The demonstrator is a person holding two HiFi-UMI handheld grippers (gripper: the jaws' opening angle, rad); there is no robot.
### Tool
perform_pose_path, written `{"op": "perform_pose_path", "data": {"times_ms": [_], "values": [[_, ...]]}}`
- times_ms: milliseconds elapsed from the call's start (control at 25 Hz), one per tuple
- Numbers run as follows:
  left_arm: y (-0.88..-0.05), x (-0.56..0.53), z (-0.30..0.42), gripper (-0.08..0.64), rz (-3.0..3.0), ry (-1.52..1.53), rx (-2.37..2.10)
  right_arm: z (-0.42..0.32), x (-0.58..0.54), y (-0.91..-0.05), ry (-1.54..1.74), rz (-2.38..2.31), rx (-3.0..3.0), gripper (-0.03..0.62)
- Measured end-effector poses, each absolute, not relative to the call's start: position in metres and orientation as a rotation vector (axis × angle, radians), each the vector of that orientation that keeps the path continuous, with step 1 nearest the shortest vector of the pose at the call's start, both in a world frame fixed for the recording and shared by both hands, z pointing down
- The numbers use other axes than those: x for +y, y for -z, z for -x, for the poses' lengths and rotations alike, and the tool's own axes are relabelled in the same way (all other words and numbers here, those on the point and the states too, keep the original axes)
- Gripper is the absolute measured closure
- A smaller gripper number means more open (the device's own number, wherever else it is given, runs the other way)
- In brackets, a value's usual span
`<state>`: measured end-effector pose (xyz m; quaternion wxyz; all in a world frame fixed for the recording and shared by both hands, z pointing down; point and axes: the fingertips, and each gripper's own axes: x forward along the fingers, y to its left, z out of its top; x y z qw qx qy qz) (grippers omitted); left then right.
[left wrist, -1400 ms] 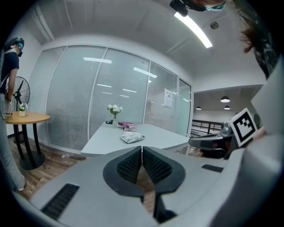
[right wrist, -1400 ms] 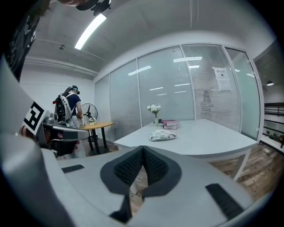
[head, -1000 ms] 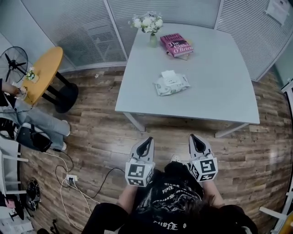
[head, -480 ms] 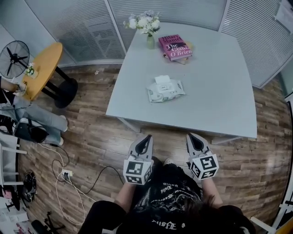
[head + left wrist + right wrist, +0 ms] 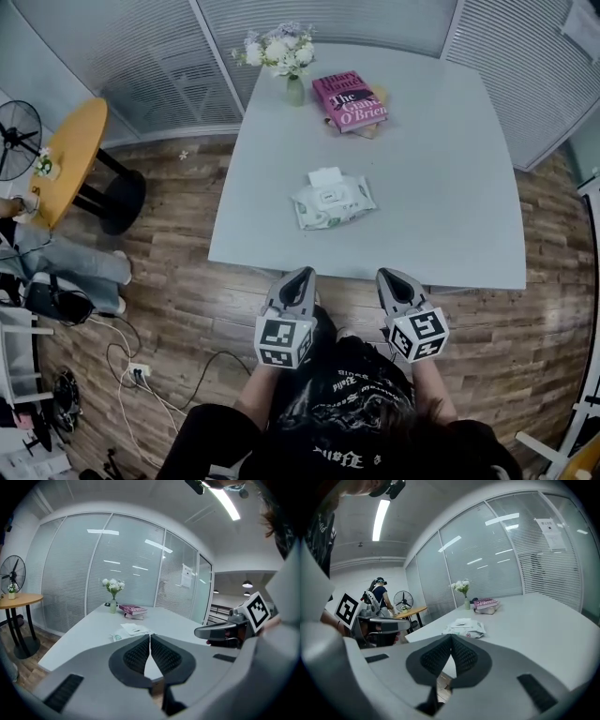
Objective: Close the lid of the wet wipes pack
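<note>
Change: over the last second both grippers had moved forward, so that in the head view the desk's near edge, earlier well ahead of them, now lay just beyond their tips; the pack sat lower in that view.
Person: a dark printed shirt (image 5: 352, 412) filled the bottom of the head view, with both arms stretched forward.
Left gripper (image 5: 301, 274): jaws closed tip to tip with nothing between them, as the left gripper view (image 5: 150, 635) showed; it was held over the wood floor (image 5: 178, 281), short of the desk.
Right gripper (image 5: 388, 276): jaws also pressed together and empty in its own view (image 5: 451, 637); it was level with the left one and apart from it.
Desk (image 5: 450, 225): pale grey, with its near edge just ahead of both gripper tips.
Wet wipes pack (image 5: 333, 201): lay flat on the desk towards the near left part, well apart from both grippers and ahead of the left one (image 5: 131, 631) (image 5: 464, 628).
Lid (image 5: 325, 175): a white flap, flipped open at the pack's far edge.
Book (image 5: 349, 98): pink cover, on the far part of the desk atop something tan.
Vase of white flowers (image 5: 281, 54): at the far left corner, just left of the book.
Round yellow table (image 5: 64, 157): off to the left on the floor, with a fan (image 5: 19, 139) beside it.
</note>
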<state>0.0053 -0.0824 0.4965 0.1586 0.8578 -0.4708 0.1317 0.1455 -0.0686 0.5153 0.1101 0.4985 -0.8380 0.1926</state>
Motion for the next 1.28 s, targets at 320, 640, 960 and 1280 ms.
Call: {"op": "perform_pose_path", "data": {"times_ms": [320, 640, 960, 1280], "values": [[-0.503, -0.149, 0.004, 0.549, -2.502, -0.440, -1.263, -0.129, -0.133, -0.516, -0.640, -1.529, -2.427, 0.594], [-0.508, -0.191, 0.023, 0.549, -2.534, -0.459, -1.154, -0.096, -0.192, -0.515, -0.673, -1.566, -2.389, 0.594], [-0.511, -0.215, 0.024, 0.549, -2.607, -0.476, -1.089, -0.093, -0.245, -0.506, -0.714, -1.525, -2.385, 0.543], [-0.526, -0.237, 0.018, 0.549, -2.486, -0.507, -1.096, -0.094, -0.297, -0.516, -0.770, -1.274, -2.363, 0.494]]}}
